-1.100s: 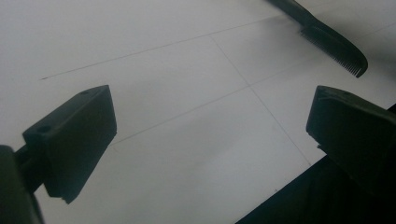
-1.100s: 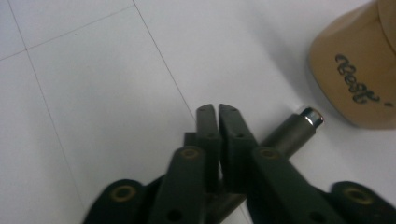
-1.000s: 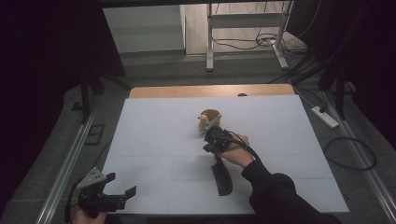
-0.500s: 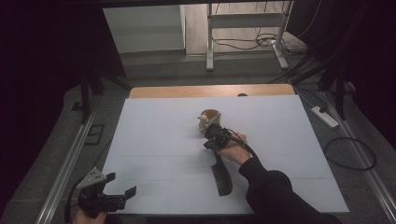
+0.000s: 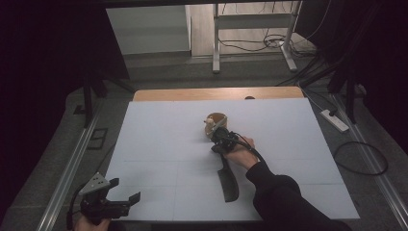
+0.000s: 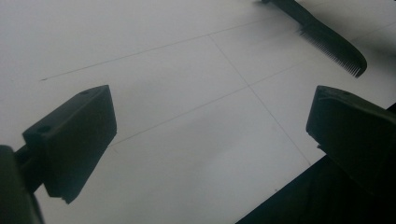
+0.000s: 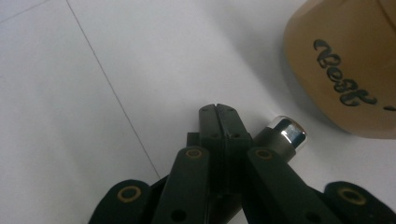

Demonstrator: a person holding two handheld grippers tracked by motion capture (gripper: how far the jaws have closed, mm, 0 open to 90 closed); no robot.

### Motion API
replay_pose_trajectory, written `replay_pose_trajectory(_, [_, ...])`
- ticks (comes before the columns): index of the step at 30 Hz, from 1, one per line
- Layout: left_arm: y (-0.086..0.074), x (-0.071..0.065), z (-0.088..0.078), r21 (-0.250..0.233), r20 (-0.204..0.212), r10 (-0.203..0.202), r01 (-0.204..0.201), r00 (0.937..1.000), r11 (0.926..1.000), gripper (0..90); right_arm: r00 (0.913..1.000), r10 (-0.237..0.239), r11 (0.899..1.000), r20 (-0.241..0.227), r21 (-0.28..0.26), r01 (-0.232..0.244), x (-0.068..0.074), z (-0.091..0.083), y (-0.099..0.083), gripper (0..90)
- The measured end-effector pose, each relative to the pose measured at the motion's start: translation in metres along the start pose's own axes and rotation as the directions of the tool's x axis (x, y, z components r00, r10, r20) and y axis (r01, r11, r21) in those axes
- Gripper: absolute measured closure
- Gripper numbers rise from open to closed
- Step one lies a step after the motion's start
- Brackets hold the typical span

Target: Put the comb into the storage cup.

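A tan cup [image 5: 216,120] with dark lettering [image 7: 345,70] stands near the middle of the white table [image 5: 159,130]. My right gripper [image 5: 215,136] is low beside it, jaws pressed together [image 7: 218,116] with nothing seen between them. A dark cylinder with a chrome tip [image 7: 282,134] lies just beside those jaws, pointing at the cup. A black comb [image 5: 227,180] lies on the table under the right forearm, teeth showing in the left gripper view [image 6: 334,46]. My left gripper [image 5: 126,190] hovers at the near left corner, its jaws wide apart [image 6: 210,112] over bare table.
A wooden strip [image 5: 192,94] runs along the table's far edge. Metal rails flank the table, and a power strip [image 5: 334,120] with cables lies on the floor to the right. A sleeve [image 5: 288,202] covers the near right part of the table.
The right gripper has sunk a little and edged closer to the cup. The left gripper has kept still.
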State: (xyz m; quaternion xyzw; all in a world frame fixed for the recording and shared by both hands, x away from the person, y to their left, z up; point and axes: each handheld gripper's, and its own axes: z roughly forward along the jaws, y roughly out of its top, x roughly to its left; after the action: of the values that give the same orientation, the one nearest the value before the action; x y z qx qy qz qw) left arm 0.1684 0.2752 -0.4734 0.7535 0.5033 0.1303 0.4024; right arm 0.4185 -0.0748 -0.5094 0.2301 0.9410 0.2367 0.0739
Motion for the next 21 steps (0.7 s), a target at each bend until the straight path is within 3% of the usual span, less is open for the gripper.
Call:
replay_pose_trajectory(10, [0.000, 0.000, 0.000, -0.001, -0.001, 0.001, -0.001, 1.0000, 1.0000, 2.3, 0.9997, 0.012, 1.000, 0.021, 0.020, -0.013, -0.007, -0.004, -0.006, 89.5])
replay_pose_trajectory(21, [0.000, 0.000, 0.000, -0.004, 0.002, -0.002, 0.002, 1.0000, 1.0000, 2.3, 0.9970, 0.074, 0.997, 0.025, 0.022, -0.075, -0.023, -0.014, -0.024, 89.5])
